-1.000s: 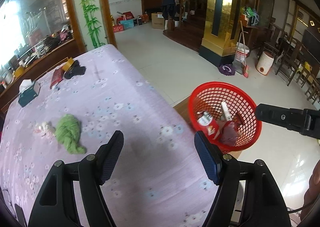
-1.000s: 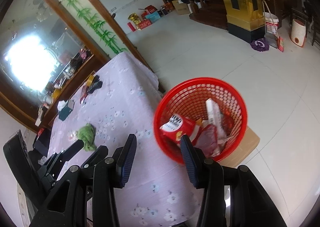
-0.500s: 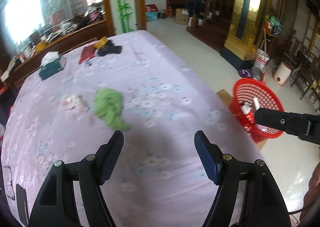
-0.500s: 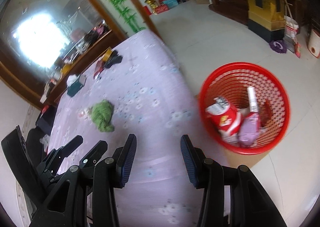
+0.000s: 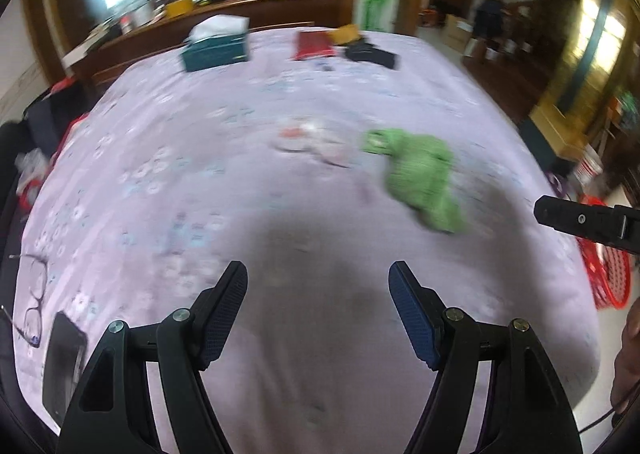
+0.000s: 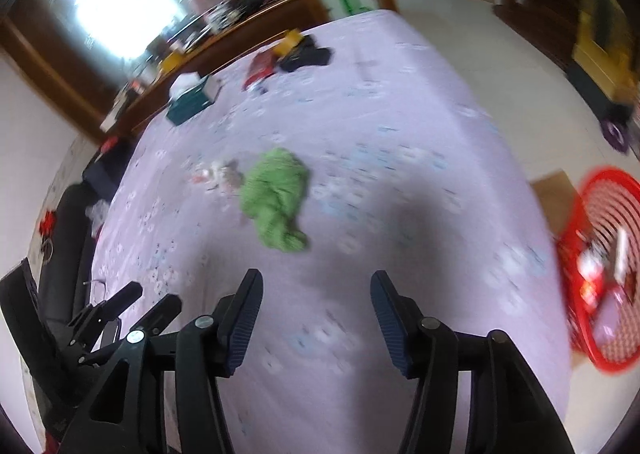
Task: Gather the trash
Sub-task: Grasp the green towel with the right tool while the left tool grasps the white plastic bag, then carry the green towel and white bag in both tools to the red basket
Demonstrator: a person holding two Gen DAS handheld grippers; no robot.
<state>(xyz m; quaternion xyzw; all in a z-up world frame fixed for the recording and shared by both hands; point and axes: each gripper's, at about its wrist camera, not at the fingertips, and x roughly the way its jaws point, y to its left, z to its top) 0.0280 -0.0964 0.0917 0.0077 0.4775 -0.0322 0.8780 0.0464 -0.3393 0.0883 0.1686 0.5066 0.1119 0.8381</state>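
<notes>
left gripper (image 5: 318, 312) agape and empty, right gripper (image 6: 316, 320) empty — jaws just widened, green cloth (image 6: 276, 198) ahead

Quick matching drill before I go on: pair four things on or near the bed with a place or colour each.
Things:
1. cloth
2. basket
3. tissue box
4. glasses

Descriptions:
A. red, on the floor beside the bed
B. teal, at the far end of the bed
C. green, crumpled mid-bed
D. near the bed's left edge

Pairs: 1-C, 2-A, 3-B, 4-D
</notes>
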